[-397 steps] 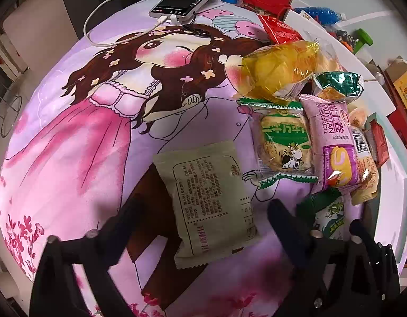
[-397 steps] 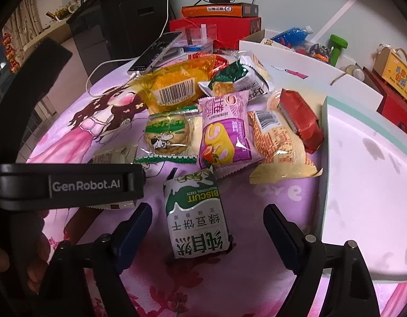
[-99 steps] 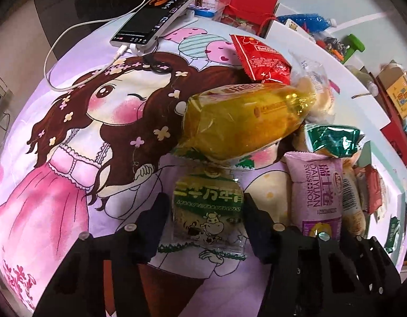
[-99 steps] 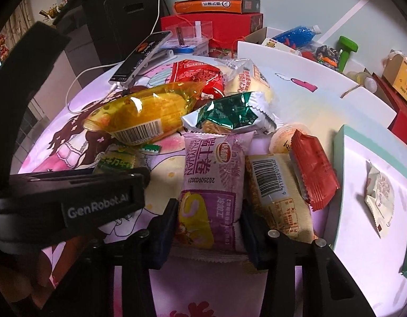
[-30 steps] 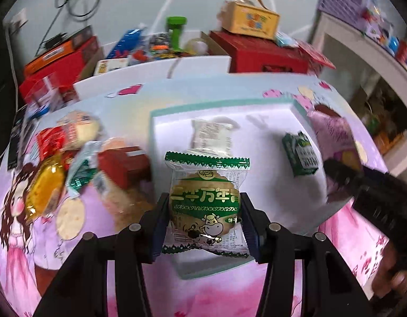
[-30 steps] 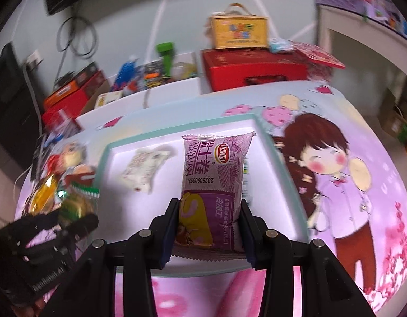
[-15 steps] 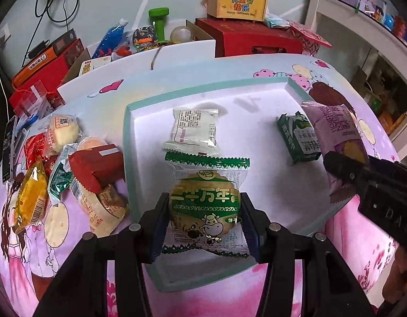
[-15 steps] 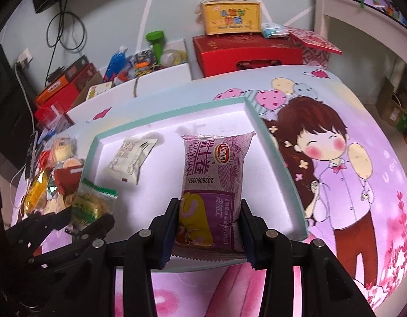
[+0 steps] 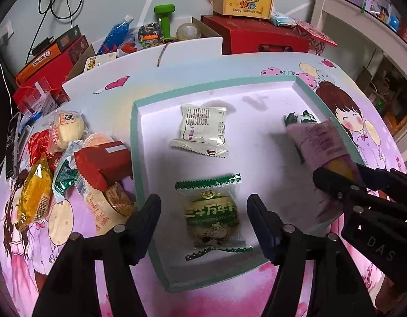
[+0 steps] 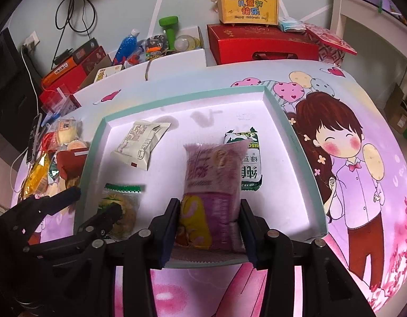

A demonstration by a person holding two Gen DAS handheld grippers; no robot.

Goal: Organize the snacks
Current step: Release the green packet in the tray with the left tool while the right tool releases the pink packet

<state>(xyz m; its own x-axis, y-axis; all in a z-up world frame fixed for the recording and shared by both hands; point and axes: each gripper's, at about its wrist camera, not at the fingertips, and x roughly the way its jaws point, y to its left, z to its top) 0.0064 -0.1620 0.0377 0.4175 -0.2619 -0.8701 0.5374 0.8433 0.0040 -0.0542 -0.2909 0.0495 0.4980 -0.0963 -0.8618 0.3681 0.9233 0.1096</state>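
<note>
A: Where does the left gripper (image 9: 203, 224) stand?

B: Its fingers are spread wide with nothing between the pads. The green cookie packet (image 9: 212, 212) lies flat on the floor of the teal-rimmed tray (image 9: 136, 142), in the gap between the two fingers and touching neither, at the tray's near edge.

A: And the right gripper (image 10: 210, 228)?

B: Its jaws are closed tight on the purple cake packet (image 10: 212, 185), gripping the near end. The packet hangs over the near right part of the tray and hides part of the green biscuit packet (image 10: 249, 163) lying just behind it. Whether the purple packet touches the tray floor cannot be told.

A: What else is in the tray?

B: A pale packet (image 9: 203, 130) printed with small text, at the far middle, well apart from the cookie packet.

A: And outside it?

B: To the left, on the pink cartoon tablecloth (image 10: 362, 185), a heap of snacks sits just beside the tray: a red packet (image 9: 103, 162), a yellow packet (image 9: 34, 196), a green foil packet (image 9: 63, 177) and a round pale bun (image 9: 68, 129) at the far end. Beyond the table are a red box (image 10: 261, 45) and a yellow carton (image 10: 248, 6) on top of it.
</note>
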